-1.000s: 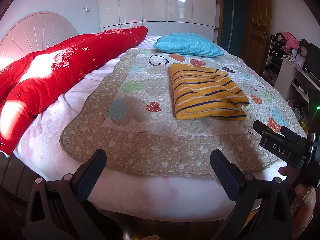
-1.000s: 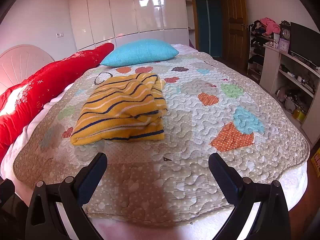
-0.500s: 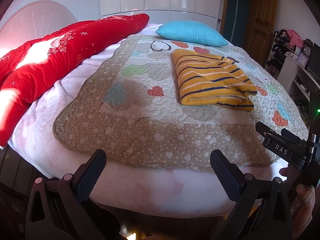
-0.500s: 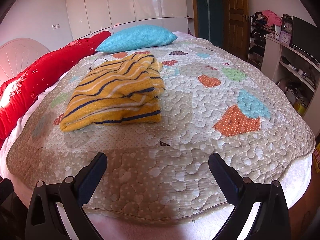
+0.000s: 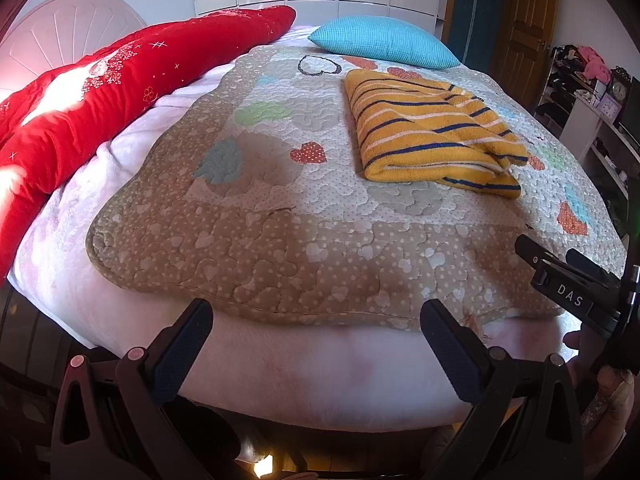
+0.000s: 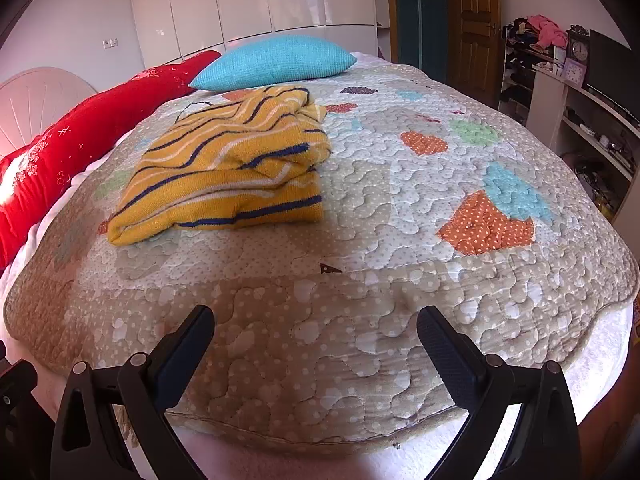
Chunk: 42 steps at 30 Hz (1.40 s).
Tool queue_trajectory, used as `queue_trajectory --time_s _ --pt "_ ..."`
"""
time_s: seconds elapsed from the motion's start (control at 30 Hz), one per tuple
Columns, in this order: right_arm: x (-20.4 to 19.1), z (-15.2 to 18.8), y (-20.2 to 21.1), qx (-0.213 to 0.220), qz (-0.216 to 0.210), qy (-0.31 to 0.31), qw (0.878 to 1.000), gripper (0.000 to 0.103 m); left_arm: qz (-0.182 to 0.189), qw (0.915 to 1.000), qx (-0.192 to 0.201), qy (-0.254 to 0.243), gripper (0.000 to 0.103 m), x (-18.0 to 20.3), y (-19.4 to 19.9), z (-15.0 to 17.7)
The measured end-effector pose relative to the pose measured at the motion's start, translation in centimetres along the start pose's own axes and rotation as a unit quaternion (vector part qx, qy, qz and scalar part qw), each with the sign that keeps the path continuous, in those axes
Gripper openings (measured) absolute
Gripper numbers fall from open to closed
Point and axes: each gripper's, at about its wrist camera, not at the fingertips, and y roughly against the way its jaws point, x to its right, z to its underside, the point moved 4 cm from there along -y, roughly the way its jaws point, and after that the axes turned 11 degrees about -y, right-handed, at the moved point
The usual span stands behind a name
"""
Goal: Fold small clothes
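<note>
A yellow garment with blue and white stripes (image 5: 430,132) lies folded in a rough rectangle on the quilted bedspread (image 5: 280,248); it also shows in the right wrist view (image 6: 228,168). My left gripper (image 5: 316,316) is open and empty, at the bed's near edge, well short of the garment. My right gripper (image 6: 316,324) is open and empty over the quilt's (image 6: 360,320) near border, the garment ahead and to the left. Part of the right gripper's body shows at the right of the left wrist view (image 5: 568,292).
A turquoise pillow (image 5: 384,42) lies behind the garment, a red duvet (image 5: 120,80) along the left side of the bed. A white headboard (image 5: 68,28) is at far left. Shelves with clutter (image 6: 580,92) and a wooden door (image 6: 476,28) stand on the right.
Both grippers have come forward and lower toward the bed; the garment looks larger and nearer. Both stay open and the garment has not moved.
</note>
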Motion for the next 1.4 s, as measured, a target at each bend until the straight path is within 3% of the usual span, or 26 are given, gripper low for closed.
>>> queue_trajectory --time_s 0.33,0.83,1.4 --pt "-0.2 0.6 -0.2 0.000 0.010 0.014 1.000 0.103 0.001 1.0000 -0.008 -0.005 0.103 0.2 -0.8 0.4" --pt "-2.3 0.8 1.2 0.030 0.068 0.086 0.994 0.102 -0.003 0.9999 -0.015 -0.002 0.103 0.1 -2.0 0.7" --pt "-1.3 1.0 1.3 0.026 0.083 0.079 0.993 0.102 -0.005 0.9996 -0.020 -0.020 0.103 1.4 -2.4 0.9"
